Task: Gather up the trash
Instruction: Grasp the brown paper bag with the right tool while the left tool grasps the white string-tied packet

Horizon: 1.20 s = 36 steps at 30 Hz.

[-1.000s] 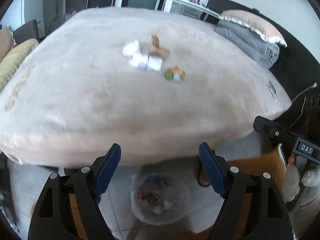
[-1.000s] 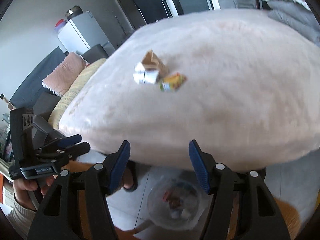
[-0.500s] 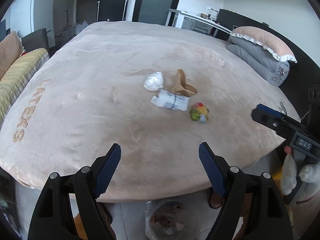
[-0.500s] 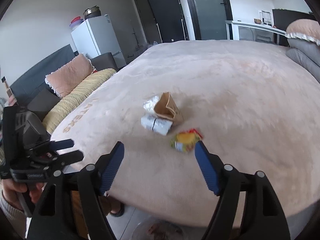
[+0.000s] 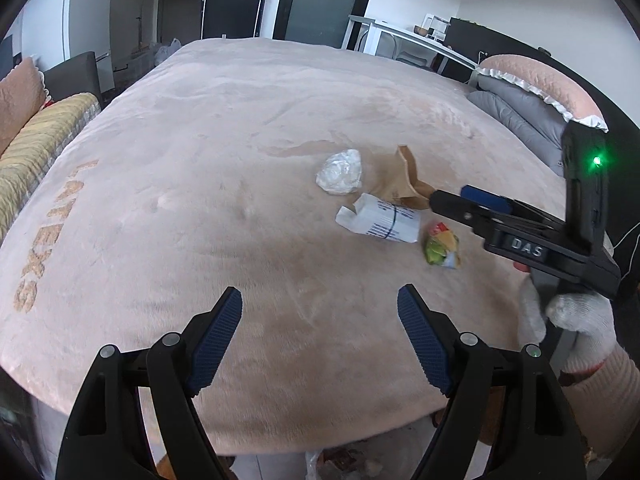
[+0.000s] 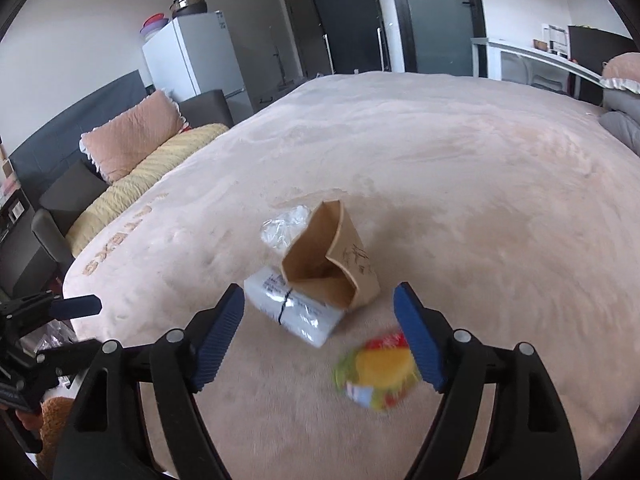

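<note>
Four pieces of trash lie together on the pink blanket (image 5: 200, 184) of the bed: a crumpled clear plastic wad (image 5: 340, 172) (image 6: 286, 226), a brown paper bag (image 5: 408, 180) (image 6: 328, 268), a white printed box (image 5: 380, 218) (image 6: 296, 308) and a colourful snack wrapper (image 5: 442, 246) (image 6: 376, 372). My right gripper (image 6: 318, 289) hovers just short of the box and bag, jaws opening, nothing pressed between them; the wrapper lies by its right finger. In the left wrist view the right gripper (image 5: 472, 196) shows from the side, held by a gloved hand (image 5: 576, 320). My left gripper (image 5: 318, 291) is open and empty over the blanket's near part.
A clear bag with trash (image 5: 352, 460) sits on the floor below the bed's near edge. Pillows and a grey folded quilt (image 5: 516, 120) lie at the bed's right end. A sofa with a yellow throw (image 6: 132, 184), a white fridge (image 6: 192, 56) and a white desk (image 5: 404, 40) stand around.
Both views swung up from the floor bag and advanced over the bed toward the trash pile. The right gripper's jaws widened, and it now sits close above the wrapper and box.
</note>
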Tool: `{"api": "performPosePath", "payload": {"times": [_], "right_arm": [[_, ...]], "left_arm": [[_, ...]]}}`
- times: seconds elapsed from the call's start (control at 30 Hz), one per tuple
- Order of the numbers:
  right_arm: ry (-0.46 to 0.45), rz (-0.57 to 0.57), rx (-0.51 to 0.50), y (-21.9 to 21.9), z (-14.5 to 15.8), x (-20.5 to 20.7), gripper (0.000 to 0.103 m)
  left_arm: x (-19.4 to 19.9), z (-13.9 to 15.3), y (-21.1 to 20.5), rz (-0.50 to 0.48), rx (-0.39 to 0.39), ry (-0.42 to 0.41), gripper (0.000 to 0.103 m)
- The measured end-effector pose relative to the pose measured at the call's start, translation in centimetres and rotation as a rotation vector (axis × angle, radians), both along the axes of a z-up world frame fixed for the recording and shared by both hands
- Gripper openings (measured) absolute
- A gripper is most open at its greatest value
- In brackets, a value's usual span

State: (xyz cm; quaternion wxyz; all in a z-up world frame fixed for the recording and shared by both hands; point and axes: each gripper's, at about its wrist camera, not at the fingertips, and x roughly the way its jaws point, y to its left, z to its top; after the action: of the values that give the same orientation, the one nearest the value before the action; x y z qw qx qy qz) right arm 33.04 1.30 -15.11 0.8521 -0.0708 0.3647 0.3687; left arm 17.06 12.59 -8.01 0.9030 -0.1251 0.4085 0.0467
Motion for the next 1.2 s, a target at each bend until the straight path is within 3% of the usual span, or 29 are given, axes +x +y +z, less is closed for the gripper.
{"api": "performPosePath", "payload": {"times": [0.33, 0.4, 0.47, 0.57, 1.2], "right_arm": [[0.021, -0.039, -0.061, 3.1, -3.1, 3.3, 0.076], [0.043, -0.044, -0.063, 3.2, -3.4, 3.9, 0.056], [0.064, -0.04, -0.079, 3.4, -3.7, 4.3, 0.049], [0.049, -0.029, -0.082, 3.4, -3.7, 4.0, 0.047], [0.006, -0.071, 0.086, -4.1, 1.7, 2.8, 0.046]], "left_arm": [[2.2, -1.5, 0.6, -0.017, -0.001, 0.022, 0.079], [2.6, -1.8, 0.7, -0.028, -0.006, 0.026, 0.079], [2.9, -2.0, 0.6, -0.036, -0.011, 0.029, 0.079], [3.4, -2.1, 0.5, -0.046, -0.008, 0.03, 0.079], [8.0, -3.5, -5.3, -0.132, 0.068, 0.076, 0.081]]}}
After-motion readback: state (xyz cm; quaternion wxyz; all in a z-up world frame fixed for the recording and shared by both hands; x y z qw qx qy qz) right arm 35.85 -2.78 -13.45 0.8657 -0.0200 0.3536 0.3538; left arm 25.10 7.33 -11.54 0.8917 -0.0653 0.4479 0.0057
